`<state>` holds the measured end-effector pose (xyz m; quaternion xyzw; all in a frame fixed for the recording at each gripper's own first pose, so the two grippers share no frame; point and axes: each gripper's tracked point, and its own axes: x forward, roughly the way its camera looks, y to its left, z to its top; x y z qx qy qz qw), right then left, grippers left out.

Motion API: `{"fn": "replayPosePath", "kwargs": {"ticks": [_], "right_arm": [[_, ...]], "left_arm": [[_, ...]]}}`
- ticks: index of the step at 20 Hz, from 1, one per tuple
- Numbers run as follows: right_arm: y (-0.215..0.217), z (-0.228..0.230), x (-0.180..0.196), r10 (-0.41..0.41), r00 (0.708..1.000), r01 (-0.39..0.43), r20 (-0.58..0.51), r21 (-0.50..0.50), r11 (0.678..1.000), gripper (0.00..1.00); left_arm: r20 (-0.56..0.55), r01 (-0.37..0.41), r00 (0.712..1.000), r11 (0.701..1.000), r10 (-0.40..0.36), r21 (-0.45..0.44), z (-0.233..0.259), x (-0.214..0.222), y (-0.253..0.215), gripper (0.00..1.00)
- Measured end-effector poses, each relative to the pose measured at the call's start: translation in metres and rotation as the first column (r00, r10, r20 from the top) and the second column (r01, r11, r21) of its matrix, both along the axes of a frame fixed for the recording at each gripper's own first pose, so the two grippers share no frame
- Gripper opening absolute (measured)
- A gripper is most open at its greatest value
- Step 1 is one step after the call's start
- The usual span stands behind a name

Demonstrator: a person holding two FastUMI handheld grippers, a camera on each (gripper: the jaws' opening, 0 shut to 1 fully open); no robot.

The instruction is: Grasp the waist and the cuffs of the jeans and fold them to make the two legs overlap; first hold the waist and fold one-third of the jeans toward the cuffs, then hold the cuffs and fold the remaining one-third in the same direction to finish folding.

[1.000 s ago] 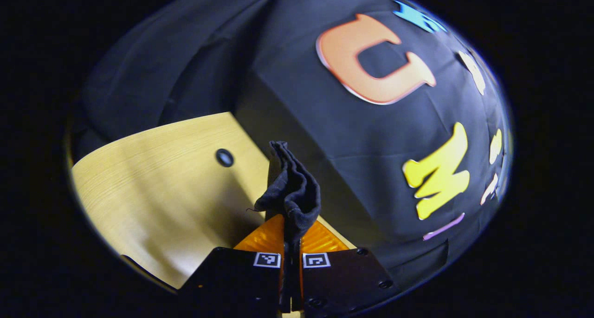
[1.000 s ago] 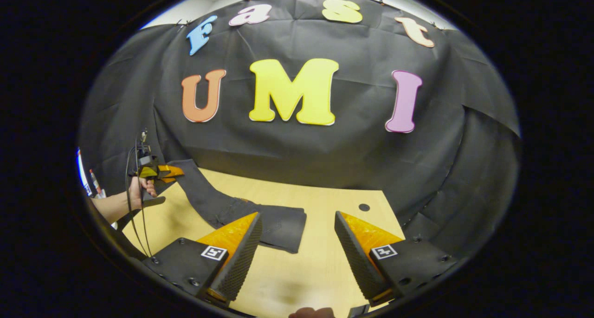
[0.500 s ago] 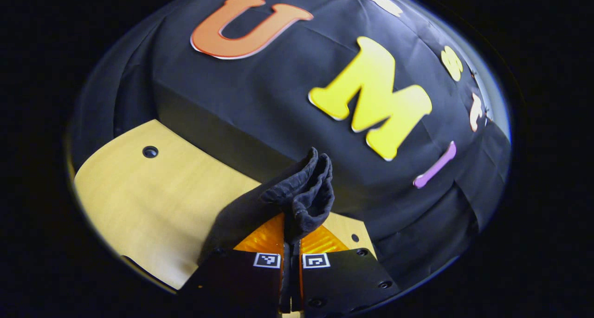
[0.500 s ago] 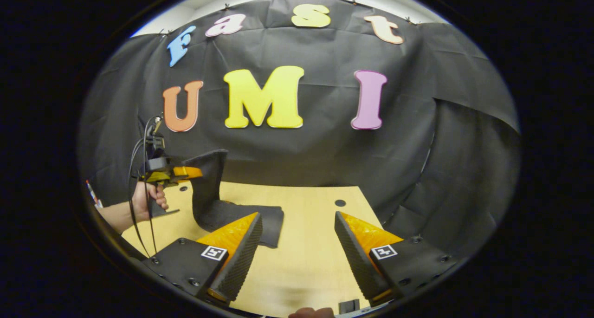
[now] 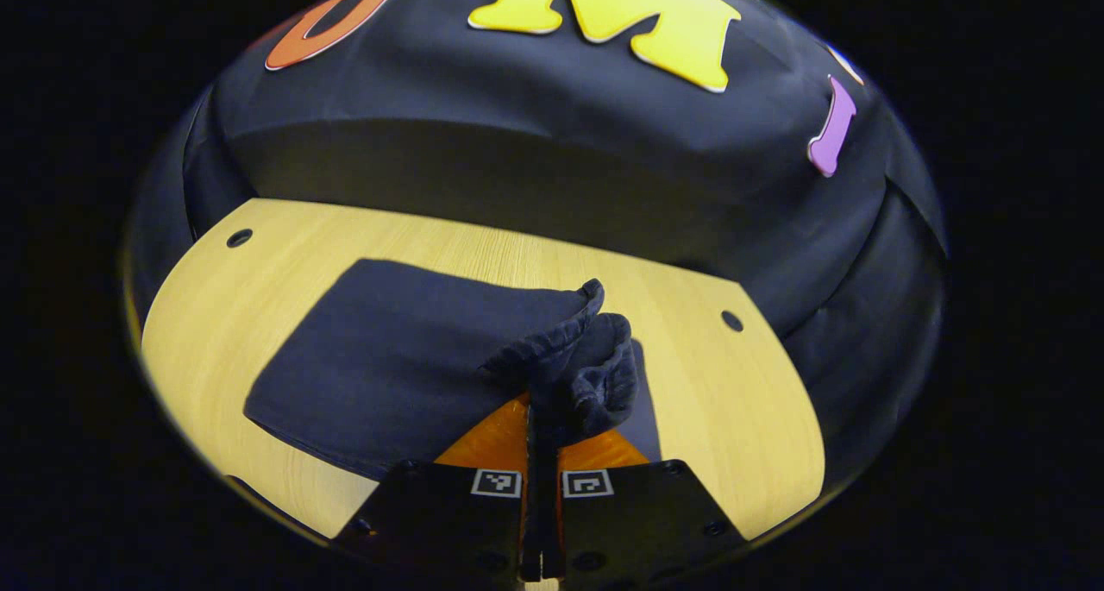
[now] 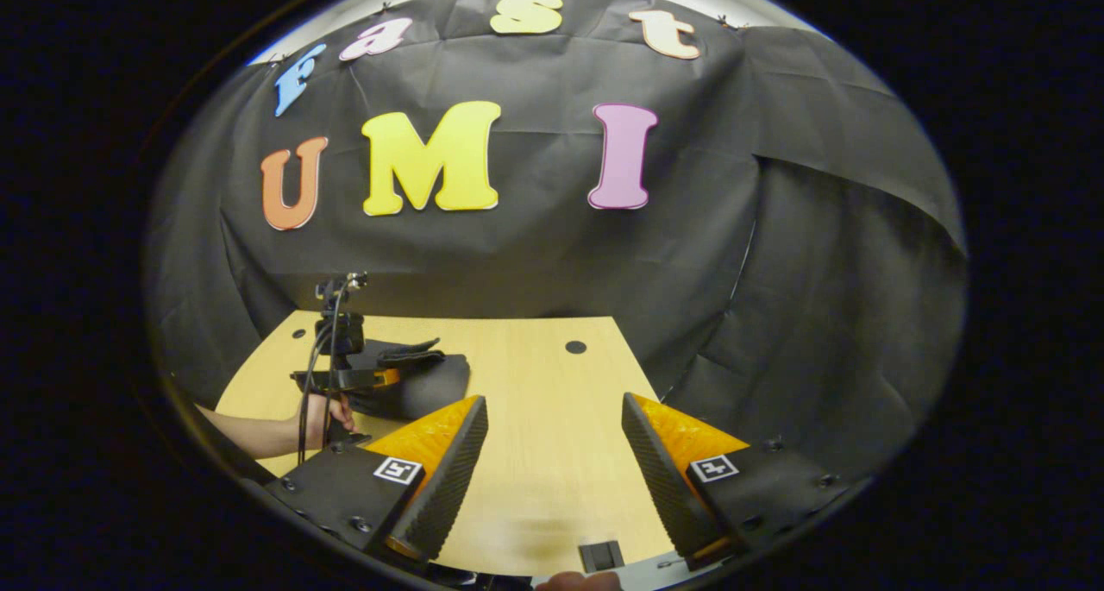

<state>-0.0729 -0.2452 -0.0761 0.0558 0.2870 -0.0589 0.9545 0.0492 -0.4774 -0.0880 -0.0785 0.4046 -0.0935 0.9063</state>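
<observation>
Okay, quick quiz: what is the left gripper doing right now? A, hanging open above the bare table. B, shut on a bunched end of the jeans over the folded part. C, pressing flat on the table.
B: the left gripper pinches bunched cloth of the jeans between both fingers, above the folded part.

Your left gripper (image 5: 542,436) is clamped tight on a bunched cuff end (image 5: 586,375) of the dark jeans (image 5: 388,358), both fingers (image 5: 493,440) pressing the cloth, which bulges up just past the tips. The rest of the jeans lies flat as a folded slab on the wooden table (image 5: 733,418), spreading left and far from your grip. Two small round holes mark the tabletop, one far left (image 5: 239,238), one right (image 5: 731,321).
</observation>
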Motion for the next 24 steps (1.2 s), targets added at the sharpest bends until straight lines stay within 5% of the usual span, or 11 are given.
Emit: {"fn": "replayPosePath", "kwargs": {"ticks": [4, 7, 11, 14, 18, 20, 24], "right_arm": [[-0.002, -0.012, 0.01, 0.033, 0.999, -0.033, -0.019, 0.021, 0.999, 0.96], [0.007, -0.016, 0.031, 0.08, 0.997, -0.08, -0.008, 0.054, 0.995, 0.94], [0.021, -0.016, 0.063, 0.155, 0.987, -0.158, 0.043, 0.093, 0.983, 0.97], [0.043, -0.012, 0.089, 0.211, 0.973, -0.222, 0.095, 0.138, 0.965, 0.97], [0.083, 0.018, 0.121, 0.278, 0.939, -0.304, 0.203, 0.115, 0.946, 0.94], [0.107, 0.038, 0.13, 0.29, 0.918, -0.325, 0.269, 0.093, 0.941, 0.94], [0.145, 0.086, 0.133, 0.269, 0.873, -0.312, 0.406, 0.042, 0.949, 0.94]], "left_arm": [[-0.034, -0.041, 0.999, 0.999, 0.04, -0.025, -0.019, 0.0, -0.002, 0.08], [-0.027, -0.002, 1.0, 1.0, 0.003, 0.019, -0.011, -0.004, -0.01, 0.24], [-0.023, 0.025, 0.999, 0.999, -0.024, 0.047, 0.004, -0.017, -0.025, 1.0], [0.03, -0.003, 1.0, 1.0, 0.003, 0.014, 0.052, -0.029, -0.022, 1.0], [0.234, -0.06, 0.971, 0.998, 0.057, 0.007, 0.165, -0.019, 0.019, 1.0], [0.364, -0.101, 0.926, 0.995, 0.099, -0.012, 0.24, -0.013, 0.046, 1.0], [0.601, -0.132, 0.792, 0.991, 0.107, -0.002, 0.37, -0.019, 0.107, 0.98]]}}
